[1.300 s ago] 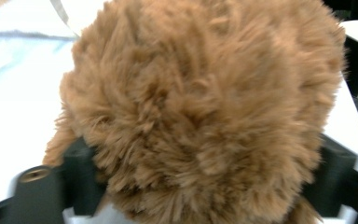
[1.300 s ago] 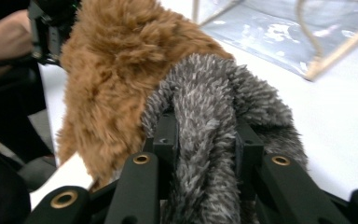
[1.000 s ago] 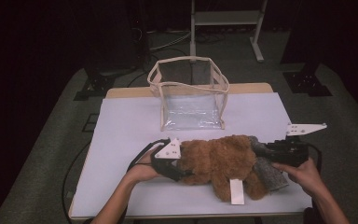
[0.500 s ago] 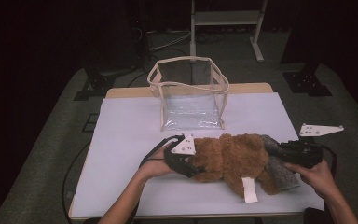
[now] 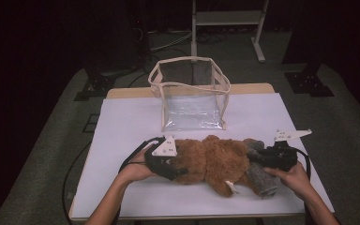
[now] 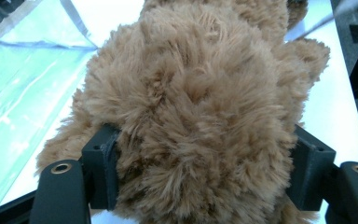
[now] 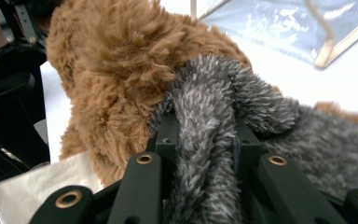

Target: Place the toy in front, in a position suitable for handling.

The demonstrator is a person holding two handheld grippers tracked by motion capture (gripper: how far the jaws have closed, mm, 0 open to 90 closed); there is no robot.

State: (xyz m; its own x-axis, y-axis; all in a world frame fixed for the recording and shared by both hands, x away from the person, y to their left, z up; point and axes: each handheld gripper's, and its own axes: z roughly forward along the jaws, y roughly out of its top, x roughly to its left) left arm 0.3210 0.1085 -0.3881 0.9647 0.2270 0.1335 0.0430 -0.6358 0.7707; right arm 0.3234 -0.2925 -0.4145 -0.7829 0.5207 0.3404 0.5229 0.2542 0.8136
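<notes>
Tongs, both pairs, grip one plush toy [image 5: 215, 161] lying lengthwise across the near part of the white surface [image 5: 122, 122]. L tongs [image 5: 178, 171], high view: at the toy's brown end, held by the person's L hand [image 5: 133, 171], cable looping back toward the surface edge. L gripper view: brown fur [image 6: 191, 107] bulges between the two black jaws, pads pressed into it on both sides, so clenched on the toy; these jaws have just been opening a little, fur between them throughout. R tongs [image 5: 255, 157], high view: at the toy's grey end [image 5: 262, 176], w/ R hand [image 5: 293, 176] behind them and the grey plate standing up above. R gripper view: a grey fur limb [image 7: 205, 135] runs straight up between the jaws, both pads tight against it, so clenched on the toy's grey part; brown fur lies beyond, w/ a white tag [image 7: 32, 193] at lower left. Same tag [image 5: 231, 187] in high view: under the toy's near edge. Clear bag [image 5: 192, 93] w/ beige trim: upright, mouth open, on the far half of the surface, just behind the toy and apart from it. Bag wall also seen at left of L gripper view [image 6: 23, 84] and at top right of R gripper view [image 7: 284, 23]. Whether the toy's middle rests on the surface or hangs just off it: cannot tell.
</notes>
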